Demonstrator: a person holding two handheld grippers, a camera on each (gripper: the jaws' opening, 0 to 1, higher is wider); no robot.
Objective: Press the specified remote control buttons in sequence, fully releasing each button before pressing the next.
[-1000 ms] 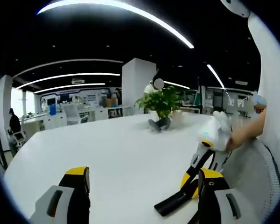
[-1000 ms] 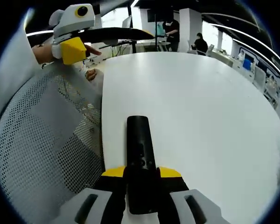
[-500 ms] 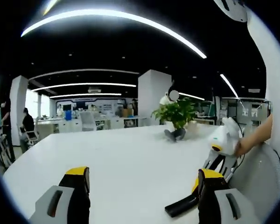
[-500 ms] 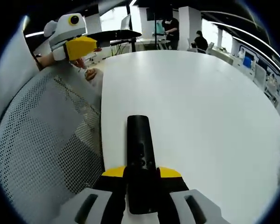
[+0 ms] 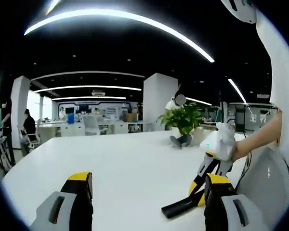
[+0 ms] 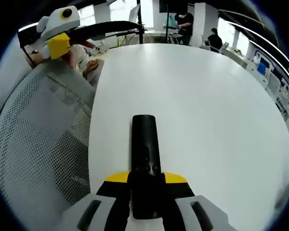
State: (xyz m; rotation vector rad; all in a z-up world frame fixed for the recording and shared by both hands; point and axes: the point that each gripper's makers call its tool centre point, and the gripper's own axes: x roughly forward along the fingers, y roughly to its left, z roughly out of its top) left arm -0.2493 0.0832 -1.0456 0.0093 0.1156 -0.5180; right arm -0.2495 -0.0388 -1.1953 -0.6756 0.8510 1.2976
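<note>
Plainly, the remote [image 6: 145, 159] sits clamped between the right tongs' [image 6: 145, 185] jaws, its near end buried in the grip and its long axis running straight out along them, away from the hand. Its far end hangs free over the table [image 6: 207, 106]; whether it touches the top cannot be told from these views. A cluster of buttons shows on its upper face just ahead of the yellow pads.

The left tongs [image 5: 149, 192] stand wide apart with nothing between them. From the left gripper view the remote [image 5: 180, 207] lies low and to the right, just beside the right jaw, slanting up toward the right tongs [image 5: 209, 166] that hold it. In the right gripper view the left tongs [image 6: 58, 45] hang well off to the upper left, past the mesh chair back [image 6: 33, 144].

So the pressing would likely fall to the left tongs, which are free: they would need to swing right and down across the remote's axis and bring one jaw tip onto its face. A plant [image 5: 181, 120] stands far beyond on the table, clear of that path.
</note>
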